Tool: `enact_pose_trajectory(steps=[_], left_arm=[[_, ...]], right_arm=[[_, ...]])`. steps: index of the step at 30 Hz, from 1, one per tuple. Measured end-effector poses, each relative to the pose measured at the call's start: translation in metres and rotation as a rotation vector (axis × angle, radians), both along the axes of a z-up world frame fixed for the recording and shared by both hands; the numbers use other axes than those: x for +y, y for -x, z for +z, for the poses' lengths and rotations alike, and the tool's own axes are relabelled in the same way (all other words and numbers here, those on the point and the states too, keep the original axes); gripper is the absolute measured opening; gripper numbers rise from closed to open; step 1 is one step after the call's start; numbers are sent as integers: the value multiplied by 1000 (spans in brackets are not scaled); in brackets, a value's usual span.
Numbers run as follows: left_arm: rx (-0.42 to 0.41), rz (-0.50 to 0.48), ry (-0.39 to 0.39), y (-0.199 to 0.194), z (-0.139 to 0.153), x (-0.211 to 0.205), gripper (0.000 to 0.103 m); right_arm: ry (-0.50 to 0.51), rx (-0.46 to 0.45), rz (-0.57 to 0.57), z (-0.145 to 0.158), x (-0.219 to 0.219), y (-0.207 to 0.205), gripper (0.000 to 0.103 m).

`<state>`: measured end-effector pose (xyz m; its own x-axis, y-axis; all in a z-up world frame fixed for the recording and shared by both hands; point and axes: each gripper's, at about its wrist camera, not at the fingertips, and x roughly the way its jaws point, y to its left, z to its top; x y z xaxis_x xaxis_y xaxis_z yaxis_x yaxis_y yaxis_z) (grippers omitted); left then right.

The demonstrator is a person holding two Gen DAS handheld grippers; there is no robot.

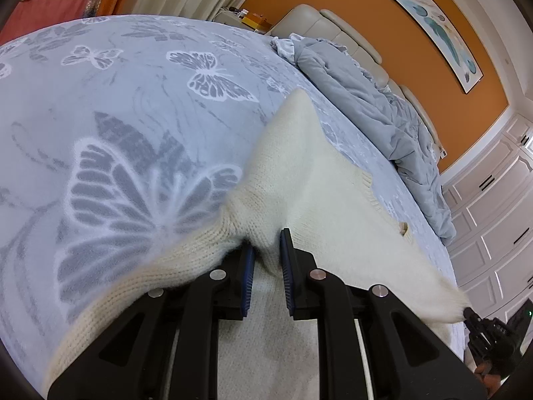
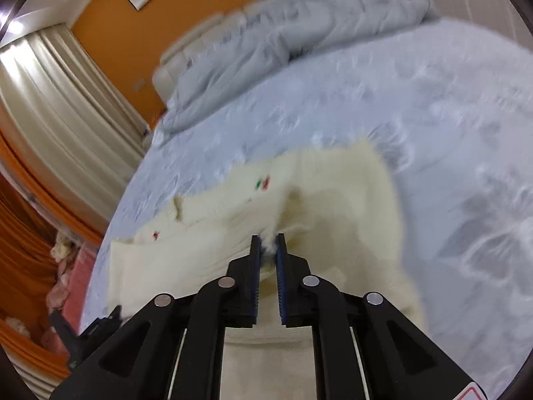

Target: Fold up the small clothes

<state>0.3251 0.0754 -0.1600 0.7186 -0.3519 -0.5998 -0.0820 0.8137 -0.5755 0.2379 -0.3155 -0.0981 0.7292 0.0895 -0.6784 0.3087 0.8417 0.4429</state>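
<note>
Orange-walled bedroom, butterfly-print bedspread (image 1: pixel 133 106) lying under everything. Spreading across it, cream knit sweater (image 1: pixel 309 173), soft, fuzzy, light, likely stretching and sagging when lifted. Left gripper (image 1: pixel 266 250) clenching a bunched fold near the ribbed edge; right gripper (image 2: pixel 268 250) pinching a fluffy tuft. Judging thicker ribbed hems and corners as the surest holding places. Rumpled grey duvet (image 1: pixel 366 100) lying beyond.

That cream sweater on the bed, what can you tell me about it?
The cream sweater is a fluffy knit with ribbed edges and small red and green marks near one edge. It lies partly spread on the butterfly-print bedspread, partly lifted and creased. The left gripper pinches a ribbed fold; the right gripper is shut on another fuzzy corner.
</note>
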Motion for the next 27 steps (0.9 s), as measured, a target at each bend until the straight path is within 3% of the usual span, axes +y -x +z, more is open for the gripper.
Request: enact_pose_trajectory(steps=[2, 3, 5, 6, 8, 9, 10, 11, 12, 13, 14, 16, 19, 23, 27], left_arm=[[-2, -1, 5, 0, 0, 0, 16], [-1, -1, 7, 0, -1, 1, 16], [9, -1, 1, -1, 1, 0, 16], [15, -2, 0, 0, 0, 1, 16], [46, -11, -6, 1, 5, 2, 18], [70, -35, -10, 7, 12, 5, 21], [89, -53, -12, 16, 17, 9, 33], [106, -65, -11, 28, 24, 14, 53], [121, -67, -2, 49, 33, 26, 64], [136, -54, -2, 65, 39, 36, 90], [148, -44, 3, 82, 45, 47, 94], [207, -67, 2, 117, 50, 67, 96], [355, -112, -34, 165, 34, 83, 96], [326, -101, -4, 207, 28, 85, 98], [318, -80, -2, 220, 24, 71, 98]], right_arm=[[-36, 164, -26, -43, -14, -5, 0], [-105, 126, -32, -52, -23, 2, 0], [-211, 107, -101, -42, -36, 22, 1], [-243, 92, -122, -33, -38, 32, 13], [-244, 66, -136, -7, -36, 64, 18], [-229, 72, -131, 4, -34, 81, 31], [-209, 88, -123, 13, -33, 97, 40], [-172, 120, -113, 22, -30, 121, 58], [-131, 150, -102, 29, -25, 147, 68], [-109, 167, -92, 32, -23, 161, 69], [-76, 202, -68, 33, -17, 188, 71], [-56, 283, -34, 29, -4, 229, 75], [-143, 335, -11, 12, 13, 268, 77], [-285, 361, 38, -11, 46, 284, 83], [-200, 314, 69, -11, 68, 274, 87]])
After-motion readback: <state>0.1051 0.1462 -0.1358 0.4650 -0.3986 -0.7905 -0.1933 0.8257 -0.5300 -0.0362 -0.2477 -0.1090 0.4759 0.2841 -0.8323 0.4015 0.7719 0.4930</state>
